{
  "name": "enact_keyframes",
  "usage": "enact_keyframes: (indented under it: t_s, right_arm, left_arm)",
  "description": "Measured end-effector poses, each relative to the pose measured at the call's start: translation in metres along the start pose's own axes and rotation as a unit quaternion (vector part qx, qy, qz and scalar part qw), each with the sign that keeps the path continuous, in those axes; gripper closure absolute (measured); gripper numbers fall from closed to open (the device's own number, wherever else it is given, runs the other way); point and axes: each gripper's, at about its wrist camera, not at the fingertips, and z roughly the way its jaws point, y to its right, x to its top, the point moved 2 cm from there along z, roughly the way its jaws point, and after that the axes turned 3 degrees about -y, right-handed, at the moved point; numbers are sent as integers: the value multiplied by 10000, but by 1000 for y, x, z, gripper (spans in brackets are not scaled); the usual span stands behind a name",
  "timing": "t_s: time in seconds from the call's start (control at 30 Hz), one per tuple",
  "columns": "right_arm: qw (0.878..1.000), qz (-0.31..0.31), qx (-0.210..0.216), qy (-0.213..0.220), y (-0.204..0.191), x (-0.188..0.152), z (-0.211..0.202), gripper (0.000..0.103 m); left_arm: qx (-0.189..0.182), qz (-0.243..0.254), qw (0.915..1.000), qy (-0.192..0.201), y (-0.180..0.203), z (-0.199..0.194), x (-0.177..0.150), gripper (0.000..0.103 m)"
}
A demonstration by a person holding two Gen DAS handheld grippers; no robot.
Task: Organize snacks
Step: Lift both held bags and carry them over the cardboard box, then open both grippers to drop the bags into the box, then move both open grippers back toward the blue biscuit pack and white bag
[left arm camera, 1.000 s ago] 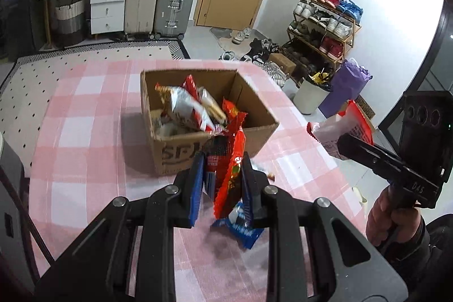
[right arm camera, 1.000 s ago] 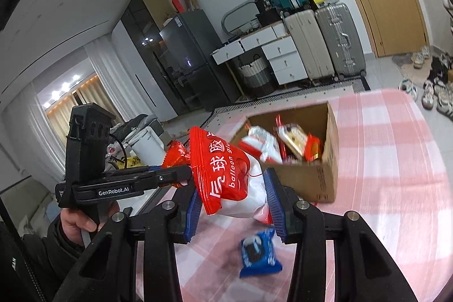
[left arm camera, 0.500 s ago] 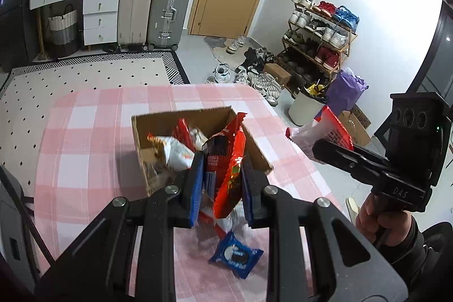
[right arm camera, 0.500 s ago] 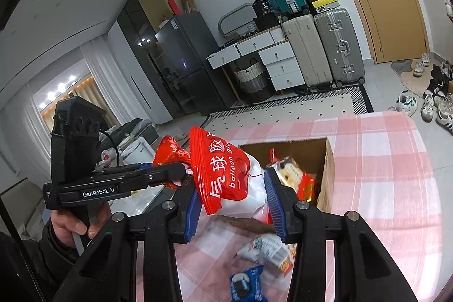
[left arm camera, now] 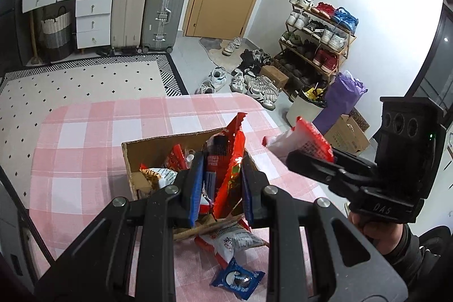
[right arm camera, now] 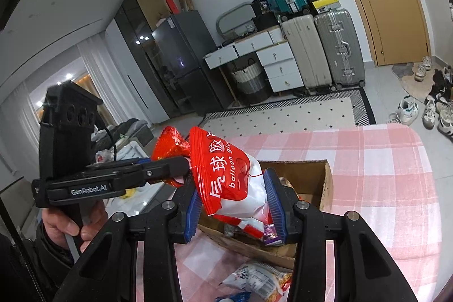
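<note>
1. Left wrist view: the left gripper [left arm camera: 221, 183] has its blue-padded fingers [left arm camera: 195, 186] closed on an upright red snack packet [left arm camera: 230, 163], which stands between them above the cardboard box [left arm camera: 147, 149].
2. Left wrist view: the cardboard box sits open on the bench [left arm camera: 85, 154], which is covered in a pink-and-white checked cloth. Several snack bags lie inside it, among them a white bag with an orange edge [left arm camera: 160, 174] near the left wall.
3. Left wrist view: two items lie on the bench on the near side of the box: a white and red packet [left arm camera: 229, 242] just beside the box wall, and a blue cookie packet [left arm camera: 237, 278] nearer the camera, apart from the box.
4. Left wrist view: the right gripper [left arm camera: 300, 157] enters from the right, held in the air to the right of the box, with a red-and-white bag [left arm camera: 297, 137] projecting from its tip.
5. Right wrist view: the right gripper [right arm camera: 235, 205] has its fingers [right arm camera: 274, 205] pressed against both sides of the red-and-white bag [right arm camera: 229, 174], printed "balloon", holding it above the near-left corner of the cardboard box [right arm camera: 320, 177].
6. Right wrist view: the left gripper [right arm camera: 172, 166] reaches in from the left, clamped on the red snack packet [right arm camera: 170, 143], just beside the bag. The person's hand [right arm camera: 73, 225] grips its handle.
7. Right wrist view: the white and red packet [right arm camera: 260, 282] lies on the bench below the box.
</note>
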Motion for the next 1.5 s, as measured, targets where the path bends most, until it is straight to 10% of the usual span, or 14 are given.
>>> enact_keyframes:
  t_s: [0.57, 0.67, 0.73, 1.5]
  right_arm:
    - [9982, 371, -242, -398, 47, -12, 67, 58]
    - [9983, 425, -171, -347, 53, -14, 69, 54]
    - [9983, 485, -178, -286, 56, -13, 67, 49]
    - [9980, 265, -279, 503, 11, -35, -44, 11]
  left_arm:
    - [-359, -167, 9987, -320, -34, 82, 0, 82]
    - [-127, -123, 9998, -129, -35, 85, 2, 57]
    - [-144, -114, 9998, 54, -35, 81, 1, 30]
    - [200, -30, 9993, 312, 0, -9, -61, 21]
